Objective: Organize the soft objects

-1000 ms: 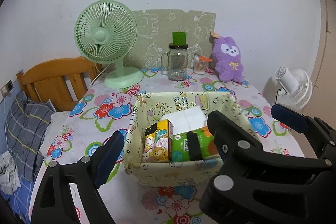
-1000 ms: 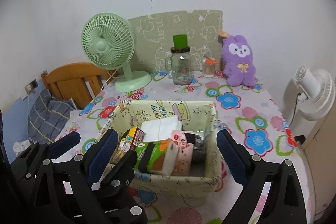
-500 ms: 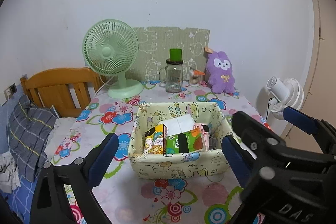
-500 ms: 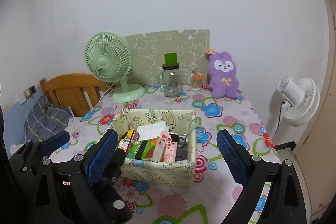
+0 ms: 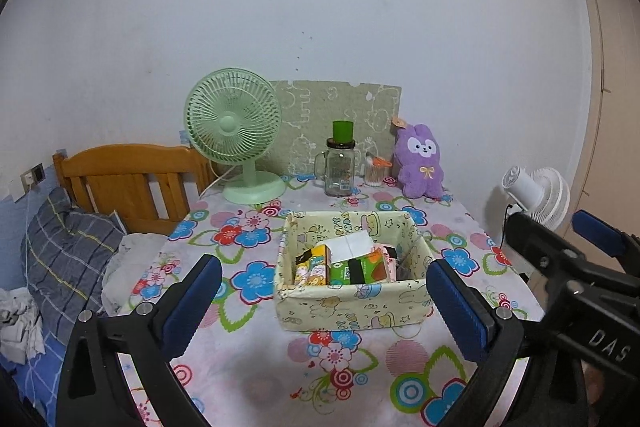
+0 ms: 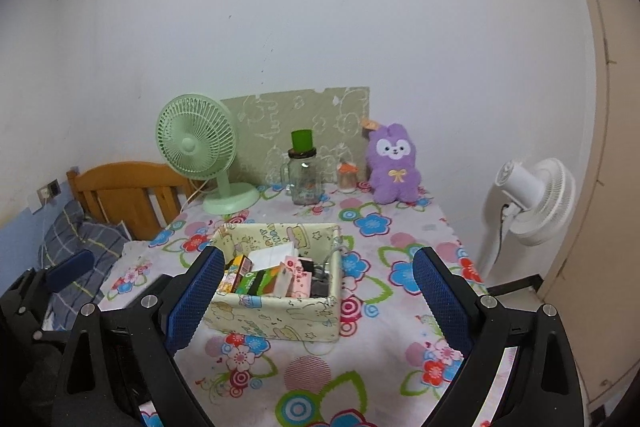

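Looking along the left claw (image 5: 322, 297), its 2 fingers spread apart and empty, 1 fabric basket (image 5: 352, 303) sits mid-table (image 5: 256, 359) holding several packets, too overlapped to count. 1 purple plush (image 5: 421, 163) stands at the wall, beside 1 jar (image 5: 339, 167) and 1 green fan (image 5: 234, 119).

From the right claw (image 6: 316, 291), likewise apart, the near finger hides the basket's left corner.

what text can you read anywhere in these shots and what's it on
"DAS": white letters on the right gripper body, left wrist view.
Fabric basket inner wall: print looks like "HAPPY", only partly legible.
Tissue packs and glass jar labels: too small to read.
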`<state>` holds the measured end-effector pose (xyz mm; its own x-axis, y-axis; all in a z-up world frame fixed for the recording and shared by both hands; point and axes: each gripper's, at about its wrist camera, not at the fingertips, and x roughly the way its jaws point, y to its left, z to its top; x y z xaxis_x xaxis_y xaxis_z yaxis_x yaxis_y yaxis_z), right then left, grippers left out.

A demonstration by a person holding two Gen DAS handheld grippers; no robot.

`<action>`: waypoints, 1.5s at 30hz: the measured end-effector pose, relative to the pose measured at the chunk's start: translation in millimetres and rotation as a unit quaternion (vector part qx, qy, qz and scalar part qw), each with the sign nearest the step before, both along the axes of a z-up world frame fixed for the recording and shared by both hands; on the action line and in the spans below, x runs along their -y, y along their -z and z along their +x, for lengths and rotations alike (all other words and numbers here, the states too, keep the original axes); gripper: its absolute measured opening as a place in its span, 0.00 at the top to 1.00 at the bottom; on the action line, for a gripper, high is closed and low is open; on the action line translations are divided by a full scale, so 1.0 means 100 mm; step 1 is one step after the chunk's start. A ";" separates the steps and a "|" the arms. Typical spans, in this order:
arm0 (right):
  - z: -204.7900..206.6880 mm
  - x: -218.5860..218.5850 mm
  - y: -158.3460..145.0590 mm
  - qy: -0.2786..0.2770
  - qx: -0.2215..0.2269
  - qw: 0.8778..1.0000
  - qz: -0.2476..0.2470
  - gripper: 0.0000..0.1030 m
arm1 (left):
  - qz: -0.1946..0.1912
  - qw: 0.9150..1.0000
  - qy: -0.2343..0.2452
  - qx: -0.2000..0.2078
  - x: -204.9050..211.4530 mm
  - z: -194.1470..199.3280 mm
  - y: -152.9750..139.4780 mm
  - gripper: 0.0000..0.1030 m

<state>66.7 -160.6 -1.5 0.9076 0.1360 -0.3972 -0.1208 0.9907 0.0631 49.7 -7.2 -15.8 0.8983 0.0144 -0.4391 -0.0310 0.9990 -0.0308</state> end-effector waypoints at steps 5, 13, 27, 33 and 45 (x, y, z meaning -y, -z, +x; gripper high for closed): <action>-0.18 0.06 -0.05 0.011 0.010 1.000 0.002 0.06 | -0.003 1.000 -0.003 0.010 -0.07 -0.16 -0.04 0.00; -0.40 0.13 -0.04 0.028 0.014 0.999 0.009 0.06 | -0.013 1.000 0.003 0.018 -0.14 -0.37 -0.07 0.00; -0.63 0.09 -0.02 0.029 0.020 0.999 0.016 0.06 | -0.010 1.000 -0.004 0.020 -0.18 -0.57 -0.07 0.00; -0.64 0.09 -0.02 0.028 0.020 0.999 0.017 0.06 | -0.009 1.000 -0.002 0.026 -0.17 -0.59 -0.09 0.00; -0.64 0.09 -0.03 0.028 0.018 0.999 0.018 0.06 | -0.006 1.000 -0.001 0.030 -0.13 -0.61 -0.11 0.00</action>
<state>2.4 -170.0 1.2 0.9275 0.0983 -0.3606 -0.0682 0.9931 0.0953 -10.8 5.4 -4.9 0.9227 0.0109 -0.3853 -0.0302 0.9986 -0.0441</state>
